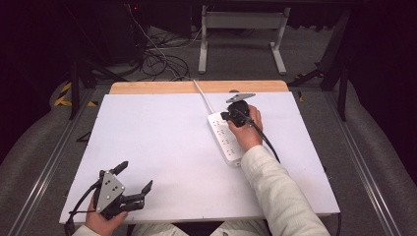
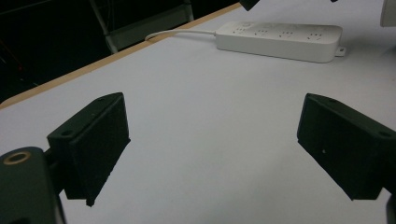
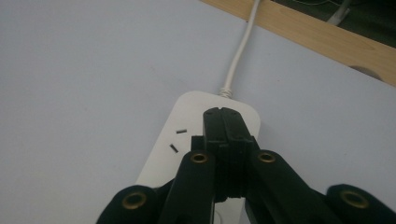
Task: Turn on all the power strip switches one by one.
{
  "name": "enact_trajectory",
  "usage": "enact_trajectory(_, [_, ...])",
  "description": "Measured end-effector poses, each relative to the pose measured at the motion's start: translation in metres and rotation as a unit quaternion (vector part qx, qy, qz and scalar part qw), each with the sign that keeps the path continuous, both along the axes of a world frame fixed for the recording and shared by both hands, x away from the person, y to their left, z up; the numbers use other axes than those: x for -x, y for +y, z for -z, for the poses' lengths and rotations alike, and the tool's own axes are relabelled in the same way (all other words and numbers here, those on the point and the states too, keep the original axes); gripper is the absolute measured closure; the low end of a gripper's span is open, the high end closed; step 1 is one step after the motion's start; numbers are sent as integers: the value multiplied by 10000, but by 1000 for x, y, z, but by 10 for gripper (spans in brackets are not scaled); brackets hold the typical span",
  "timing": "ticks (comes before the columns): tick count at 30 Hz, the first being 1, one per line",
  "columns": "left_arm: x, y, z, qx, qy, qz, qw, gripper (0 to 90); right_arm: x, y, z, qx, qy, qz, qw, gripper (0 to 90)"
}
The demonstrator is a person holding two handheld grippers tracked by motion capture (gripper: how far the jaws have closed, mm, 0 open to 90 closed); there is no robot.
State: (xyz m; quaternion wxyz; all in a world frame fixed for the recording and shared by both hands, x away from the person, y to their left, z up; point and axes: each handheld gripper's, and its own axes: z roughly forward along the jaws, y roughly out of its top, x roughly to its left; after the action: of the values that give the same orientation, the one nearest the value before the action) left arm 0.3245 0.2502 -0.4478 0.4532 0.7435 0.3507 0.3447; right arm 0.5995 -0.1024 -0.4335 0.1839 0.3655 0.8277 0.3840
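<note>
A white power strip (image 1: 226, 141) lies on the white table (image 1: 157, 142), right of the middle, and its white cord (image 1: 202, 94) runs off the far edge. My right gripper (image 1: 226, 117) is shut, jaws pressed together with nothing between them. In the right gripper view its tips (image 3: 223, 115) rest over the cord end of the strip (image 3: 182, 116), hiding what is beneath; whether they touch it I cannot tell. My left gripper (image 1: 135, 177) is held open at the near left corner, jaws wide apart over bare table (image 2: 215, 135). The strip (image 2: 280, 39) lies far ahead of it.
A bare wooden strip (image 1: 196, 87) edges the table's far side. Beyond it, on the floor, stand a white desk frame (image 1: 241, 34) and a tangle of cables (image 1: 157, 56). The right gripper's black cable (image 1: 268, 142) trails along the sleeve.
</note>
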Motion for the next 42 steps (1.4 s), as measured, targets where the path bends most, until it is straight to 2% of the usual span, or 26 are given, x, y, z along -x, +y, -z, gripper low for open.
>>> enact_trajectory(2, [0, 0, 0, -2, -3, 2, 10000, 95, -2, 1, 2, -43, -1, 49, 10000, 900])
enact_trajectory(9, [0, 0, 0, -4, -9, 2, 10000, 95, -6, 2, 11, 56, -17, 131, 9999, 900])
enact_trajectory(19, [0, 0, 0, -4, -1, 9, 10000, 95, -8, 6, 18, 129, 18, 102, 9999, 900])
enact_trajectory(28, [0, 0, 0, 3, 13, 16, 10000, 95, -9, 5, 21, 235, 64, 160, 9996, 900])
enact_trajectory(42, [0, -1, 0, -1, 24, 30, 10000, 95, -7, 10, 22, 445, -61, 204, 9988, 900])
